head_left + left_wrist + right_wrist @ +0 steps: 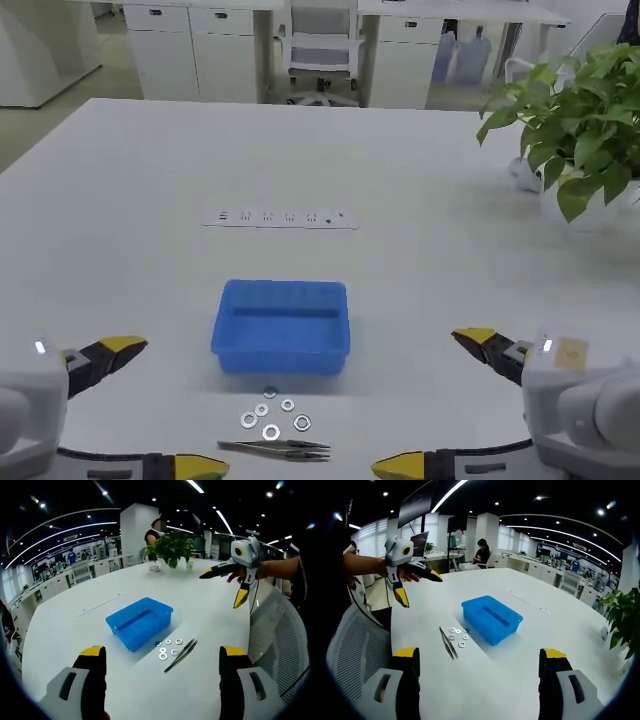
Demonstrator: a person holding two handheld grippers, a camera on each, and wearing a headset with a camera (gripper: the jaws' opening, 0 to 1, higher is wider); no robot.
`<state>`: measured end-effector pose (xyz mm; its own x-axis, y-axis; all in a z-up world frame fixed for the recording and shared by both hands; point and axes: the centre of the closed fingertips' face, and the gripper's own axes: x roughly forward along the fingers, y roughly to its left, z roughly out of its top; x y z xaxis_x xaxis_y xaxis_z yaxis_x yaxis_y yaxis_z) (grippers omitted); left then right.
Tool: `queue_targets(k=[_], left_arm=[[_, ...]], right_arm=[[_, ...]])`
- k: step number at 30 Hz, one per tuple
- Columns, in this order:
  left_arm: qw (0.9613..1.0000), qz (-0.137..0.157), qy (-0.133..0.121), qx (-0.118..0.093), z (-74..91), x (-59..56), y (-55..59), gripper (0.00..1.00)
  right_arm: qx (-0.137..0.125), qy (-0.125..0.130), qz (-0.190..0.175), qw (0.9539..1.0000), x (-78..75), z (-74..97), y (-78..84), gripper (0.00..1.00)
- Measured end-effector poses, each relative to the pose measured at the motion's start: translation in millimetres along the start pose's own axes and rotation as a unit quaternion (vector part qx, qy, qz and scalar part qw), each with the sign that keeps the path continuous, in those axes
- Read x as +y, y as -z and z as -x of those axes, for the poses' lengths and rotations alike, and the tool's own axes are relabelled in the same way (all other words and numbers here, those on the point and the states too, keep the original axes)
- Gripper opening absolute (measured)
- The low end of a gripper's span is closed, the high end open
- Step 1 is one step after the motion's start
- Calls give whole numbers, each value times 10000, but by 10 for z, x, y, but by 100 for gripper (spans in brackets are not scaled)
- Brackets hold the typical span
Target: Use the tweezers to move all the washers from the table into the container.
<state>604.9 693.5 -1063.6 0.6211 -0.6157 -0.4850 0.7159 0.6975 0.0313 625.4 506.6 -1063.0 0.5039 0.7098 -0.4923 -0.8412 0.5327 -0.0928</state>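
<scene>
Lying closest to the front edge of the table [420, 250], the tweezers [275, 449] rest flat on the white top, touched by neither gripper. The left gripper [187, 405] and the right gripper [412, 400] hover on either side of them, each with its jaws spread wide and nothing between them. Just past the tweezers sit the washers [272, 412], a small loose cluster on the bare tabletop. Directly behind the washers stands the blue container [281, 325], open at the top. Farther back, a white power strip [280, 218] lies across the table, well apart from the container. A potted plant [580, 120] stands at the table's far right. An office chair [322, 55] and white cabinets [170, 40] stand beyond the far edge.
</scene>
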Motion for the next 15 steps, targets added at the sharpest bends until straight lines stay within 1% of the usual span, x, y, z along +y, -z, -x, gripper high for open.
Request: queue_targets(k=[7, 10, 13, 15], left_arm=[[10000, -26, 28, 24, -10, 0, 13, 100], [9999, -85, 67, 43, -12, -3, 19, 99], [9996, -168, 155, 140, -31, -13, 56, 99], [9992, -257, 254, 191, -49, -28, 65, 98]], right_arm=[[25, -38, 19, 10000, -6, -2, 6, 100], [60, -67, 112, 9999, -15, -7, 5, 100], [70, -124, 193, 9997, -22, -25, 0, 99], [134, -233, 303, 9992, -15, -46, 16, 97]])
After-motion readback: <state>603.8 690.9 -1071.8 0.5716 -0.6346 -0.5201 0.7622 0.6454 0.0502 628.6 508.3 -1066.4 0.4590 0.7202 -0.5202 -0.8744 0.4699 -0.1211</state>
